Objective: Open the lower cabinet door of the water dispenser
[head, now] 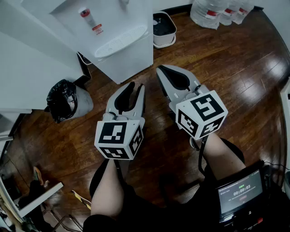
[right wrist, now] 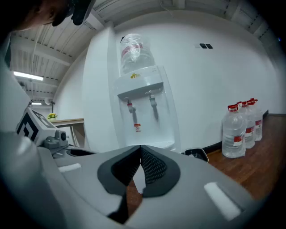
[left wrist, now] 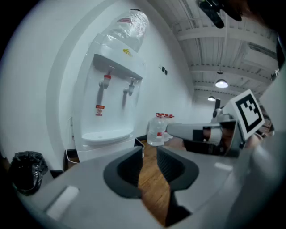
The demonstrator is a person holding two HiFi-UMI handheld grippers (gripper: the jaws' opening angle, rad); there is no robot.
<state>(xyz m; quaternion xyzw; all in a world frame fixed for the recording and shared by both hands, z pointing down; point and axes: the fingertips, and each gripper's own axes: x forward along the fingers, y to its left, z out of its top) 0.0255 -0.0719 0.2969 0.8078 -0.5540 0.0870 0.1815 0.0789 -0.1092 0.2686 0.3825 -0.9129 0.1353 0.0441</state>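
The white water dispenser (head: pixel 118 43) stands on the wooden floor ahead, with a drip tray, two taps and a bottle on top. In the head view its lower cabinet front (head: pixel 133 61) faces me, its door closed. My left gripper (head: pixel 139 86) hangs a short way before that front, shut with only a thin slit between its jaws and nothing in them. My right gripper (head: pixel 159 69) is beside it to the right, near the dispenser's corner, shut and empty. The left gripper view shows the dispenser (left wrist: pixel 111 103) past the left gripper (left wrist: pixel 149 150); the right gripper view shows the dispenser (right wrist: pixel 145 116) past the right gripper (right wrist: pixel 140 147).
A black rubbish bag (head: pixel 63 99) lies left of the dispenser. A white bin with a dark inside (head: pixel 163 28) stands to its right. Several water bottles (head: pixel 217 11) line the far wall. A small screen (head: pixel 240 192) sits by my right leg.
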